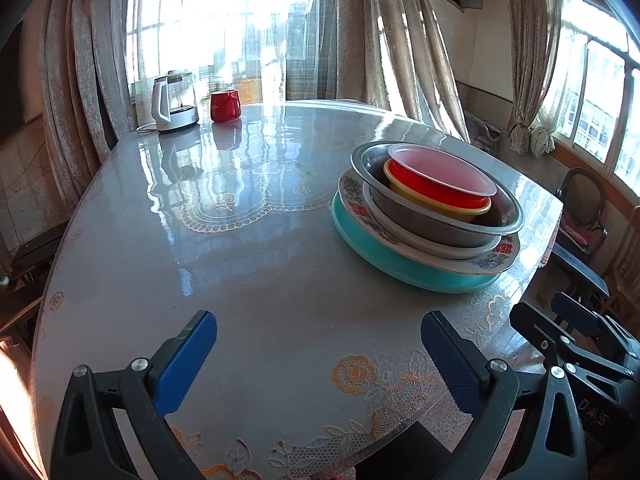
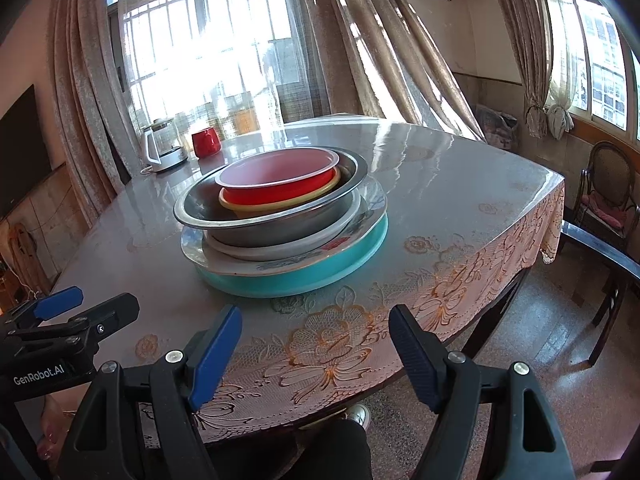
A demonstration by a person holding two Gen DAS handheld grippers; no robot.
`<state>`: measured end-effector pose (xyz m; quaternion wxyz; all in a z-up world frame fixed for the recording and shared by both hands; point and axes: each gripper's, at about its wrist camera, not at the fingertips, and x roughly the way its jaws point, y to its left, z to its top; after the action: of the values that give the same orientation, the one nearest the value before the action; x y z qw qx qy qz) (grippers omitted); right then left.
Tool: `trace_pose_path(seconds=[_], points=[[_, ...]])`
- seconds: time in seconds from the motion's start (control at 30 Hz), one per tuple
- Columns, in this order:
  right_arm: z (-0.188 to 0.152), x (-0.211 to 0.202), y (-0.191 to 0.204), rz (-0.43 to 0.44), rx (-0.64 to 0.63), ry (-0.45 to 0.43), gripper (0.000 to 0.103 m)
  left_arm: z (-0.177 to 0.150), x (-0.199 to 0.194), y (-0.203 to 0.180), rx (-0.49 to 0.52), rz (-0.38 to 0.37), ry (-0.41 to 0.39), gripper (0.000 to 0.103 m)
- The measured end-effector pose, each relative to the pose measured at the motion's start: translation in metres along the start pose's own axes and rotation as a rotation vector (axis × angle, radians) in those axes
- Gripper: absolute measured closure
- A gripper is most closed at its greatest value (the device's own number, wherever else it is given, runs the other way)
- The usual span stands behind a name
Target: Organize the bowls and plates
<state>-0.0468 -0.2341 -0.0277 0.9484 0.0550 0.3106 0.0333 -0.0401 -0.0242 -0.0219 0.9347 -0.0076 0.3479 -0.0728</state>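
Note:
A stack of dishes stands on the table (image 1: 260,280). From the bottom: a teal plate (image 1: 404,264) (image 2: 312,276), a flowered plate (image 1: 496,258) (image 2: 240,266), a white dish (image 2: 280,250), a steel bowl (image 1: 436,216) (image 2: 280,222), a yellow bowl (image 1: 440,204) (image 2: 280,202) and a red bowl (image 1: 440,178) (image 2: 280,184) on top. My left gripper (image 1: 318,354) is open and empty over the table's near part, left of the stack. My right gripper (image 2: 316,346) is open and empty above the table's front edge, just before the stack.
A glass kettle (image 1: 174,100) (image 2: 164,146) and a red mug (image 1: 225,106) (image 2: 206,142) stand at the table's far side by the window. A lace cloth (image 2: 460,292) hangs over the table's edge. A chair (image 2: 608,196) stands at the right.

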Motion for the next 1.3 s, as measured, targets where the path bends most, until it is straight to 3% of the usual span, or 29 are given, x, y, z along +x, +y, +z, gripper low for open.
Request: trace_pose_path(seconds=[1.3], points=[[-0.0058, 0.0027, 0.0008, 0.015, -0.006, 0.032, 0.026, -0.0039, -0.0021, -0.0087, 0.052, -0.004, 0.011, 0.0]])
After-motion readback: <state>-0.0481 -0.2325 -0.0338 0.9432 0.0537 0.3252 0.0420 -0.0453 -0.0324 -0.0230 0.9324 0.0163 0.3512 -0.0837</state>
